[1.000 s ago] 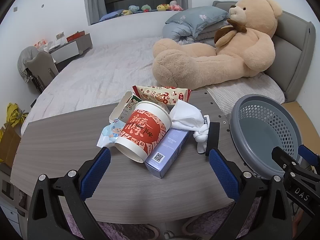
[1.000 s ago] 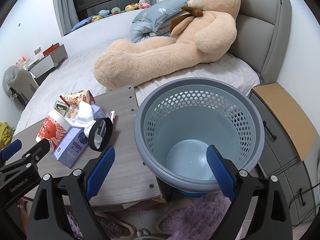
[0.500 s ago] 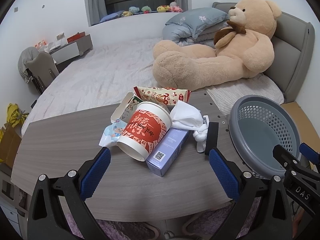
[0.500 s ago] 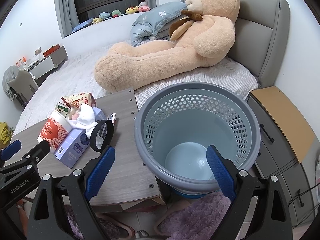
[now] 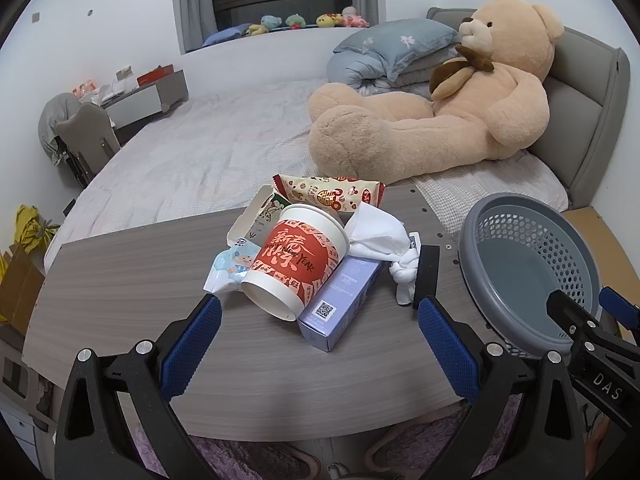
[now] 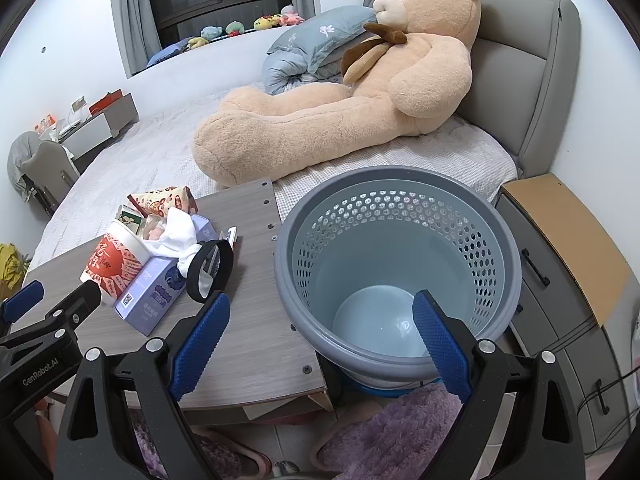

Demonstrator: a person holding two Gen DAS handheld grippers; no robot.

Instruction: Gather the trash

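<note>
1. Left wrist view: left gripper (image 5: 318,322) spread wide, holding nothing, aimed straight at the trash pile on the table (image 5: 120,272). Red paper cup (image 5: 296,260) dead ahead on its side, long axis running away and slightly right, open mouth toward the far side. Lavender box (image 5: 340,300) touching it on the right. Counted: one cup, one box, one crumpled tissue (image 5: 376,236), one snack wrapper (image 5: 328,194), one black ring (image 5: 427,271). Nearer hand by judgement: left.

2. Right wrist view: right gripper (image 6: 320,340) also splayed and empty, over the rim of the single grey basket (image 6: 500,240), nothing visible inside. Pile well off to its left.
</note>
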